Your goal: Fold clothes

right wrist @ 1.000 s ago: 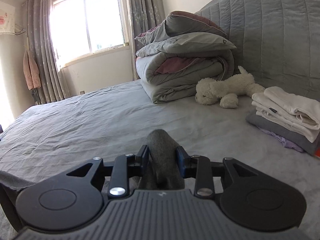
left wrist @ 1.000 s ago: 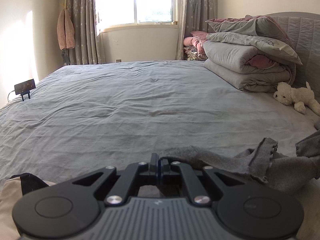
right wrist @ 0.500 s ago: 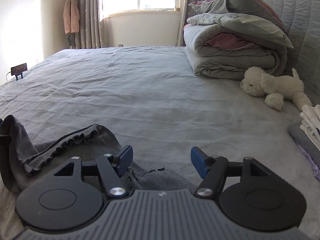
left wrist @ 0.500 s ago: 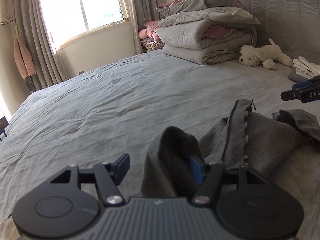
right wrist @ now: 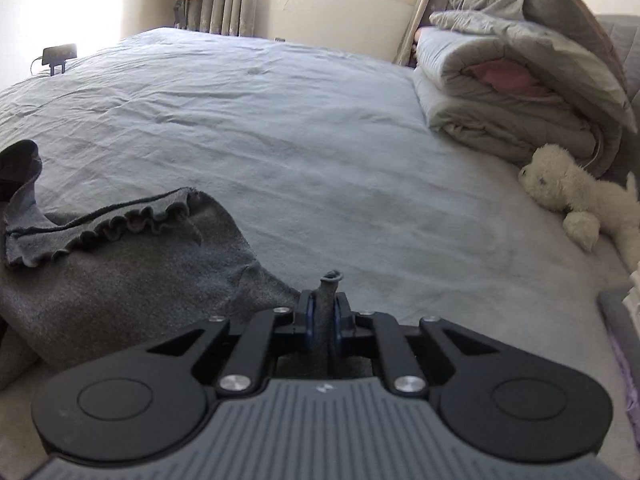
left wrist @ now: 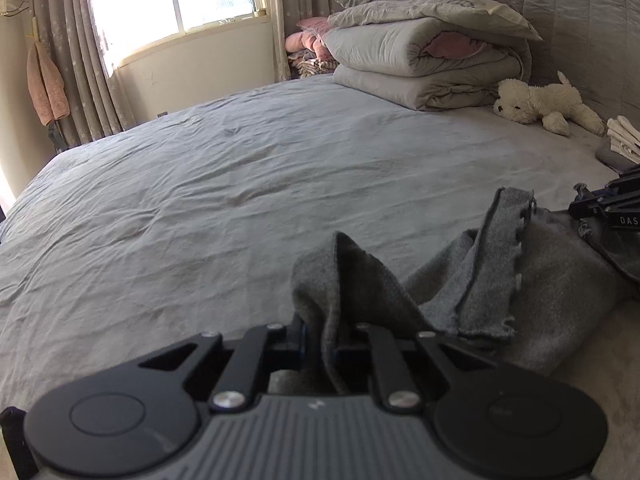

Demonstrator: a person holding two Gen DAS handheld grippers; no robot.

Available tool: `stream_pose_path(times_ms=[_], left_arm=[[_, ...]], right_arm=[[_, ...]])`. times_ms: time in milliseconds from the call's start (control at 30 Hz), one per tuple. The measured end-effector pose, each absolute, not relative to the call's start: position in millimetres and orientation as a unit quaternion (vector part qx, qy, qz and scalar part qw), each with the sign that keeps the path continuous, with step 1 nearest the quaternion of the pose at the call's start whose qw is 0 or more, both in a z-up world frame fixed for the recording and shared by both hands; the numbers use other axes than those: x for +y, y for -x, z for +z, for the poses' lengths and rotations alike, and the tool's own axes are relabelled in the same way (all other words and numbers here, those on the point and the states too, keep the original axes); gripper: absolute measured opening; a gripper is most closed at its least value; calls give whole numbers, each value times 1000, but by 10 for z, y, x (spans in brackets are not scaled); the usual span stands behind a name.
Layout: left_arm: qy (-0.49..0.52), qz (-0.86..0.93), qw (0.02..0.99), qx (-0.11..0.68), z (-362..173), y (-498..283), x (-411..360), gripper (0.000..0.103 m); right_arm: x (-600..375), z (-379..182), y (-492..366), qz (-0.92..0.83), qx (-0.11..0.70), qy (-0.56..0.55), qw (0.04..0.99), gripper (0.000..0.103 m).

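A crumpled grey knit garment (left wrist: pixel 540 272) with a ruffled edge lies on the near part of the bed. My left gripper (left wrist: pixel 320 332) is closing, and its pads pinch an upright fold of that garment. In the right wrist view the same garment (right wrist: pixel 120 272) spreads to the left. My right gripper (right wrist: pixel 323 312) is closing too, with a thin strip of the grey cloth pressed between its blue pads. The right gripper (left wrist: pixel 608 208) also shows at the right edge of the left wrist view, at the garment's far corner.
A wrinkled grey sheet (left wrist: pixel 240 180) covers the wide bed. Folded quilts (left wrist: pixel 424 52) are stacked by the headboard, with a white plush toy (left wrist: pixel 540 104) beside them. A pile of folded clothes (left wrist: pixel 622 140) lies at the right. A phone on a stand (right wrist: pixel 58 56) is at the far left edge.
Half a second ago both grippers stood open over the cloth; now each has closed on a fold of the grey garment. The right gripper has rolled and sunk toward the bed.
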State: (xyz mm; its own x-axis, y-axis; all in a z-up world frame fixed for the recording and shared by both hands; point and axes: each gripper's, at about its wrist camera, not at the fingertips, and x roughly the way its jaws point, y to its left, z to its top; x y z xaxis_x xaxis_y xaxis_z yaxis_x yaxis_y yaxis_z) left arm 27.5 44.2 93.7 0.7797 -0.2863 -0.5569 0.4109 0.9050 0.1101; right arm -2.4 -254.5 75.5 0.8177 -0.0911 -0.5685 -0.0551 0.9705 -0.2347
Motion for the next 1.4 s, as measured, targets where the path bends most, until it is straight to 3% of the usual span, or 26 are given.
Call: stream_pose_path(times_ms=[233,533,800,933,1000,1100,1267,1333,1400], left_arm=[[-35,-162,970,178,1422,-60,853,10],[12,-174,980,97,1892,371,1106,10],[54,-224,973,-25,2868,1097,1330,10],[62,-241,968,-18,3016,990,1269,10],[50,-240,969,-1,2965,828,1183,10],[10,-236,966,102,2408,369,1007,11],[-102,-144,930,322,1102,-397,786,11],[-157,-126,922,330,915,-391,754,11],[-146,-140,925,321,980,-348,795,11]], right_arm=[[-2508,1180,533,-63,123,163,977,8],[-2356,1521,881,-90,-11,174,981,7],[-2324,2485,1659,-129,-180,156,963,7],[-2518,2854,1761,-162,-227,129,952,6],[-2619,2886,1646,-146,-202,119,961,6],[-2678,2520,1169,-114,-94,131,980,7],[-2794,1169,73,49,260,-9,964,11],[-2704,858,-214,65,340,-14,938,16],[-2539,729,-317,97,368,-5,925,17]])
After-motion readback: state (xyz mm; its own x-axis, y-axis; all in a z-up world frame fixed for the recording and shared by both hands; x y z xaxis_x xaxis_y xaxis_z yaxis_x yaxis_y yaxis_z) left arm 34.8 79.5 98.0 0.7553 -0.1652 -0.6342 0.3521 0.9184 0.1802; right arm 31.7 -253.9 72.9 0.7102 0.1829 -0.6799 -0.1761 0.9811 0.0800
